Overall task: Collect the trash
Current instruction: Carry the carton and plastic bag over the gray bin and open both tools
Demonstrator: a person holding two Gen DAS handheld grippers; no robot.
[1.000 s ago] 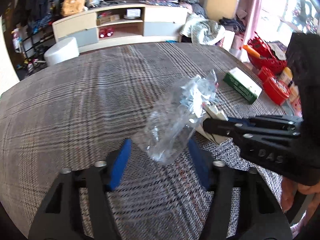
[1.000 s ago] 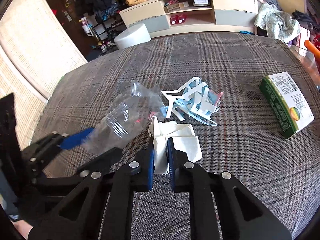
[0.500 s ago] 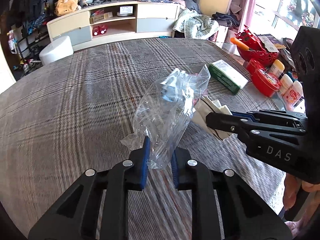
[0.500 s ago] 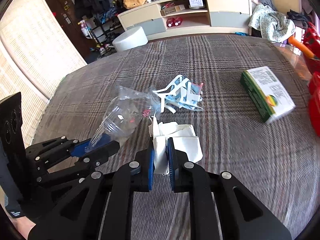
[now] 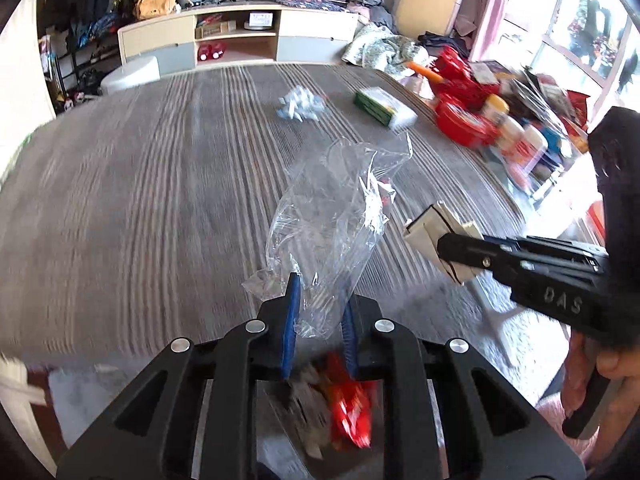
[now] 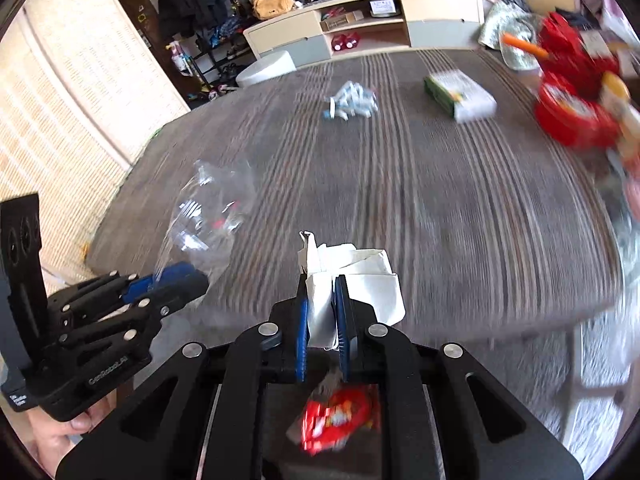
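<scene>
My left gripper (image 5: 318,280) is shut on a clear crumpled plastic bag (image 5: 340,204), held up off the plaid table (image 5: 140,200); the same bag (image 6: 208,216) shows at the left of the right wrist view. My right gripper (image 6: 320,280) is shut on a folded white paper scrap (image 6: 356,276), which also appears (image 5: 428,232) at the right of the left wrist view. Below both grippers, past the table's near edge, lies a red wrapper (image 6: 340,416) among other trash (image 5: 348,408). A pile of blue-white scraps (image 6: 352,102) stays far back on the table.
A green and white box (image 5: 380,106) lies beyond the scraps. Red containers and bottles (image 5: 464,120) crowd the right side beside the table. A low cabinet (image 5: 240,36) and a white stool (image 5: 132,74) stand at the back. A hand (image 5: 600,364) holds the right gripper.
The left gripper's jaws closed on the plastic bag. Both grippers then pulled back together toward the table's near edge with their loads; the red wrapper came into view below.
</scene>
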